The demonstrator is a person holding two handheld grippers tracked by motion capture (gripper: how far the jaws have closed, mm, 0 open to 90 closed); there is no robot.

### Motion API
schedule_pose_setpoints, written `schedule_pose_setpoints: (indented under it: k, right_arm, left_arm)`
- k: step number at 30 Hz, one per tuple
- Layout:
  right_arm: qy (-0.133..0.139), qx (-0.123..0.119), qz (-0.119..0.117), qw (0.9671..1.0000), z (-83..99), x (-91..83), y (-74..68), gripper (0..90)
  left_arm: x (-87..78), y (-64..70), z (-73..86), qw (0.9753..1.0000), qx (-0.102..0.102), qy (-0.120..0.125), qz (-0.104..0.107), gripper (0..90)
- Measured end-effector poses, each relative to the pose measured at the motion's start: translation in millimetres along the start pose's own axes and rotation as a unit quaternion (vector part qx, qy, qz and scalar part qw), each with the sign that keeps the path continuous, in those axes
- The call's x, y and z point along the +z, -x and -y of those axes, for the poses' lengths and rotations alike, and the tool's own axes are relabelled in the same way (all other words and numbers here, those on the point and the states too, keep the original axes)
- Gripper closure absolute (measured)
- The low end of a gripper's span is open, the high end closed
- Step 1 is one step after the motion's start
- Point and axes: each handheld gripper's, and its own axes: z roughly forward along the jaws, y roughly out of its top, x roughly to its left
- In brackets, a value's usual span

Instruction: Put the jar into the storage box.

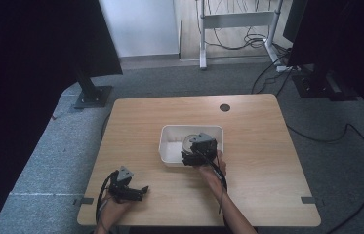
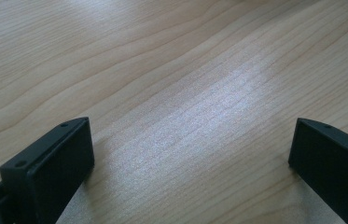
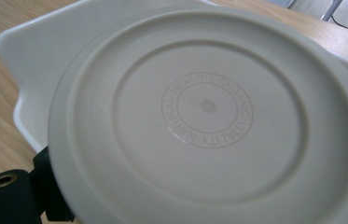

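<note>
The wood-grain worktop (image 1: 248,195) carries 1 white rectangular plastic tub (image 1: 170,146) near its middle. The right gripper (image 1: 198,155) sits at the tub's near rim, holding a round, ridged plastic lid (image 3: 209,116) over it. The left gripper (image 1: 130,191) rests wide, empty, well apart.

Both grippers are black and boxy, each topped by a grey three-cornered plate: the left gripper (image 1: 130,191) at lower left, the right gripper (image 1: 198,150) near centre. Black cables trail back along bare, sleeveless forearms. The left gripper's flat matte jaws show small screw holes.
</note>
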Motion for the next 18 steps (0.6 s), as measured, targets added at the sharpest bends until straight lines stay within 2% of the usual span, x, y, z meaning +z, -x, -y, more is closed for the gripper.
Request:
schedule_pose_setpoints:
  k: [4,13,18]
  right_arm:
    - [-0.003,0.0,0.01,0.9999,-0.3,7.4,0.3,9.3]
    - [-0.011,-0.002,0.015,0.9998,-0.1,20.7,-3.9,9.3]
    - [-0.016,-0.008,0.019,0.9997,-0.6,28.5,-10.8,9.3]
  left_arm:
    - [0.0,0.1,0.0,1.0,-0.001,0.0,0.0,0.0]
    - [0.0,0.1,0.0,1.0,-0.001,0.0,0.0,0.0]
    - [0.0,0.1,0.0,1.0,0.0,0.0,0.0,0.0]
